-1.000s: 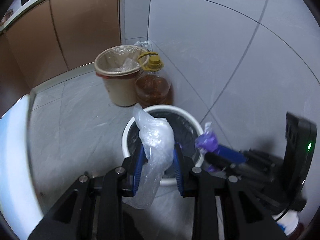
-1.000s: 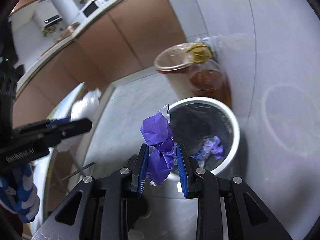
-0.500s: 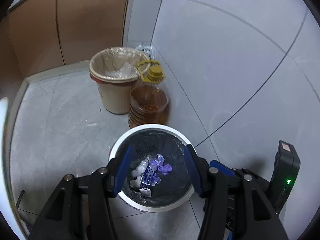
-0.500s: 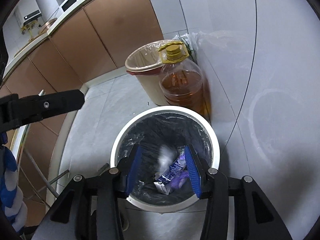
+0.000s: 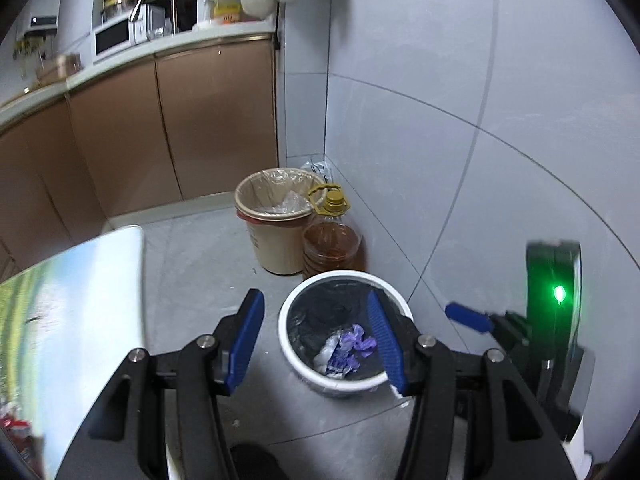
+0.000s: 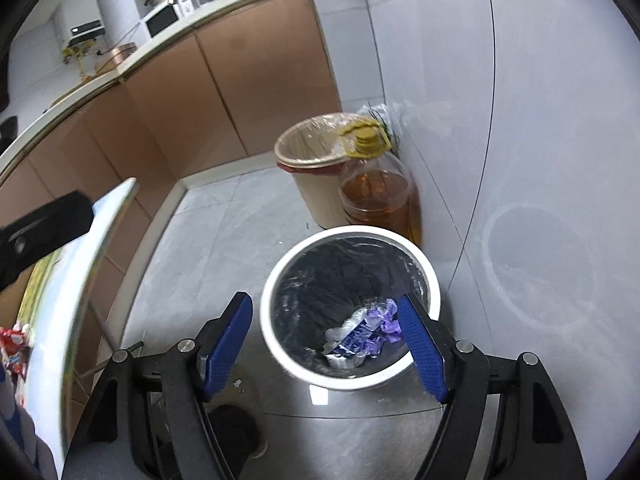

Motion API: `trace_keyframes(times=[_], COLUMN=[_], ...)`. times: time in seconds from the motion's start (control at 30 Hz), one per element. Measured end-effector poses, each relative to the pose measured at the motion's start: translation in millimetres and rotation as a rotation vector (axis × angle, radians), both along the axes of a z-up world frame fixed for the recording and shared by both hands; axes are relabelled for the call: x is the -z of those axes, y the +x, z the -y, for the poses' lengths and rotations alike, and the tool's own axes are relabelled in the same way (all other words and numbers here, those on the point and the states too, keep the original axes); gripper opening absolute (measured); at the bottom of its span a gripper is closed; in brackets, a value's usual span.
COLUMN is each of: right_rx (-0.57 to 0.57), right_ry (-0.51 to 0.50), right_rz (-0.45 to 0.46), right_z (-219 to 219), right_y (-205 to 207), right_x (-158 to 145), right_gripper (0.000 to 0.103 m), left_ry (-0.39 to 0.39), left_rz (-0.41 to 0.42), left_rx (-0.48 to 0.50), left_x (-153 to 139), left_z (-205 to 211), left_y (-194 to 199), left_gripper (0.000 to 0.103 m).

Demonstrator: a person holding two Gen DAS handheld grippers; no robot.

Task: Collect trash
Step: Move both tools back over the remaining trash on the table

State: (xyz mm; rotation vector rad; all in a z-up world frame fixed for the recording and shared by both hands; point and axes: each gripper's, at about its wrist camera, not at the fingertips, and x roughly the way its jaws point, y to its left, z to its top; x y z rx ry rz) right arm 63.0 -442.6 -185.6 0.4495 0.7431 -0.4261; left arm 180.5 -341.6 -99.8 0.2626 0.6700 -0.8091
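A white trash bin [image 5: 308, 372] with a black liner stands on the floor by the wall; it also shows in the right wrist view [image 6: 430, 280]. Crumpled purple and clear wrappers [image 5: 346, 348] lie at its bottom, seen too in the right wrist view [image 6: 366, 334]. My left gripper [image 5: 316, 340] is open and empty, above the bin. My right gripper [image 6: 326, 344] is open and empty over the bin's near rim. The right gripper's blue fingertip [image 5: 468, 316] shows at the right of the left wrist view.
A beige bin [image 5: 276, 232] with a clear liner and a jug of amber oil [image 5: 332, 240] stand behind the white bin, against the grey wall. A table edge [image 5: 120, 280] is at the left. Brown cabinets [image 5: 180, 120] line the back.
Both grippers opened and dropped the clear bag and the purple wrapper into the white bin. Both have since lifted and drawn back, with jaws spread wider.
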Motion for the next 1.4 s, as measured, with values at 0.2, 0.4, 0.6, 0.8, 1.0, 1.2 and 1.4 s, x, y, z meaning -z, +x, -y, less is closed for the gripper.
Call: trace_keyframes(times=[0.2,0.4,0.6,0.8,1.0,1.2,1.4], right_rx=[-0.042,-0.061,-0.104,-0.172,-0.211,-0.244,-0.283], right_ry=[-0.032,-0.069,-0.117,-0.149,-0.168,-0.186,-0.209], right_rz=[0.079,0.151,0.176,0.212,0.265,0.306,0.322], right_z=[-37,-68,-99,-130,-157,-180,-206], right_y=[-20,-40,-55,-66,-74,-80,-78], right_x=[-42,-82,-112,-135,-154,-174,-183], right_gripper=[0.075,0.076,0.09,0.103,0.103,0.103,0.103], left_ry=[-0.025,-0.06,-0.094,-0.101,-0.127,-0.144,-0.162], left_rz=[0.081,0.145,0.17,0.199,0.199,0.189,0.175], left_rx=[-0.048,-0.12,-0.194,-0.254,-0.287,-0.314,-0.355], left_x=[-32,-55,-67,-71,-74,-71,-65], left_z=[-57,-104,-150,-189,-224,-255,-292], left_y=[-41,-70,-90,-104,-110,-111,-109], left_gripper=[0.052,0.063,0.067,0.069,0.069,0.069,0.069])
